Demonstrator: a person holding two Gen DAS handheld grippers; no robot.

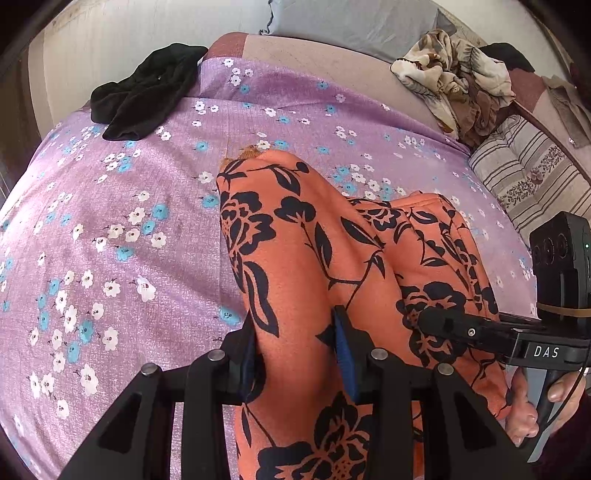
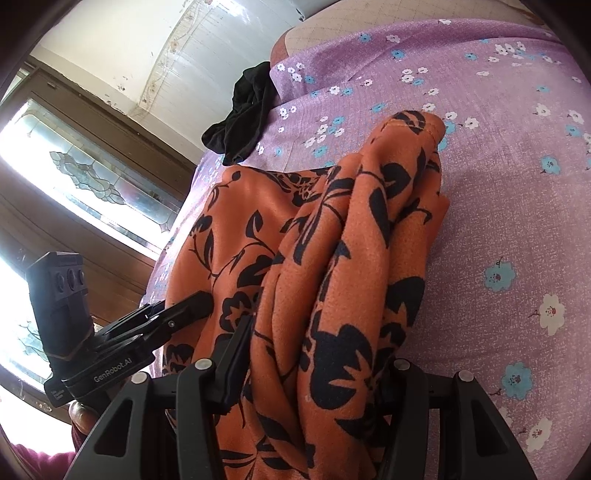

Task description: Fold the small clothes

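An orange garment with a black flower print [image 1: 306,258] hangs bunched over the purple flowered bedsheet [image 1: 110,221]. My left gripper [image 1: 295,347] is shut on one edge of it, with cloth pinched between the blue pads. My right gripper [image 2: 317,354] is shut on another edge of the same garment [image 2: 332,240]; its right finger is hidden by folds. The right gripper also shows in the left wrist view [image 1: 443,325], clamped on the cloth beside my left one. The left gripper shows in the right wrist view [image 2: 184,306], at the garment's left side.
A black garment [image 1: 147,92] lies at the sheet's far left corner, also in the right wrist view [image 2: 240,114]. A pile of beige and brown clothes [image 1: 454,85] sits at the far right. A striped cushion [image 1: 528,177] lies at the right, a grey pillow [image 1: 351,18] at the back.
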